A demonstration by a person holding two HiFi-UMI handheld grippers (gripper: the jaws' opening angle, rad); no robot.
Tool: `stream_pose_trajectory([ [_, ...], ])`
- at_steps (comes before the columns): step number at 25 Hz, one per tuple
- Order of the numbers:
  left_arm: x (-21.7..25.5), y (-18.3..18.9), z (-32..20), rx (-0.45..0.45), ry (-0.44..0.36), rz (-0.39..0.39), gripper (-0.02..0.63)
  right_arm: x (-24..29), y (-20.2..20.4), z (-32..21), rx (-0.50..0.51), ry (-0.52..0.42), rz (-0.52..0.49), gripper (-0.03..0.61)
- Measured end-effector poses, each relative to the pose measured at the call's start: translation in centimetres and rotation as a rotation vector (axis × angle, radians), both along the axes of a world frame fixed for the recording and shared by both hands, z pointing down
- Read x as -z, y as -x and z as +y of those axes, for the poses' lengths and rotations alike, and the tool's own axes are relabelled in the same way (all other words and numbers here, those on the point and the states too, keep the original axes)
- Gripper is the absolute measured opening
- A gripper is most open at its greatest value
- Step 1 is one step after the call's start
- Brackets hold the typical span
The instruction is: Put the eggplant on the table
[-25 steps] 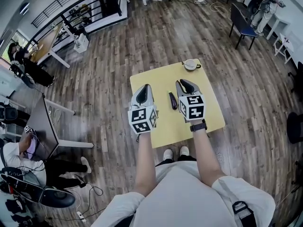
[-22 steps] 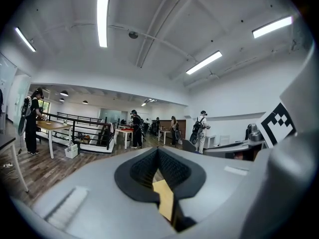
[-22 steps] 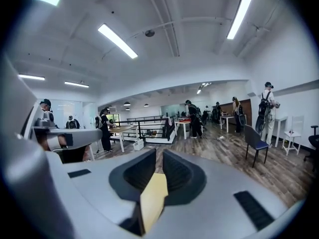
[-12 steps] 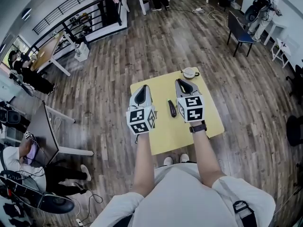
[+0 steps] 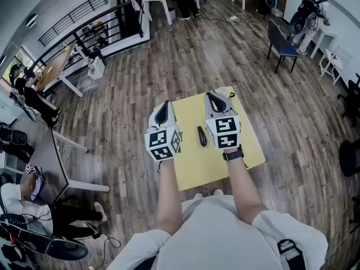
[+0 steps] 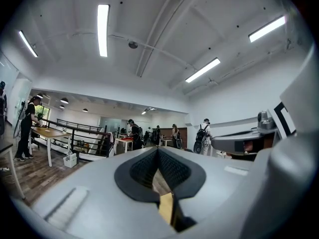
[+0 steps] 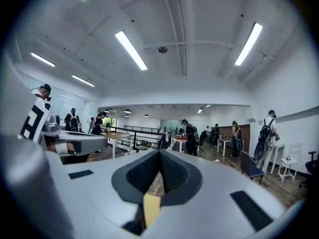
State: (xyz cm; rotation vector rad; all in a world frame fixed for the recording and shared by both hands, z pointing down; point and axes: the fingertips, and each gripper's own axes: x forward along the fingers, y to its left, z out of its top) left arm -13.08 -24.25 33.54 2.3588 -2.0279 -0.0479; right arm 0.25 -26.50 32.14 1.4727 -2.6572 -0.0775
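The dark purple elongated eggplant (image 5: 201, 135) lies near the centre of the yellow square bench (image 5: 209, 163), untouched. The left gripper (image 5: 162, 109) is clenched, empty. The right gripper (image 5: 214, 100) has just closed on nothing. Placement appears complete; only withdrawal remains.

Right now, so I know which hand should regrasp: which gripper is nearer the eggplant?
Right. In the head view the right gripper is just beside the eggplant, on its right. The left gripper is farther off on the opposite side.
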Motion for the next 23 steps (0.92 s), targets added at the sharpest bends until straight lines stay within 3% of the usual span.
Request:
stream_pose_trajectory([
  [12,1.2,0.0,-0.5,0.001,-0.04,-0.001,0.009,1.0,-0.2,-0.4,0.007,-0.02,-0.014,0.011],
  [23,0.5,-0.3,-1.9,-0.021,-0.018,-0.006,0.009,0.7,0.3,-1.2,0.032,-0.012,-0.017,0.011],
])
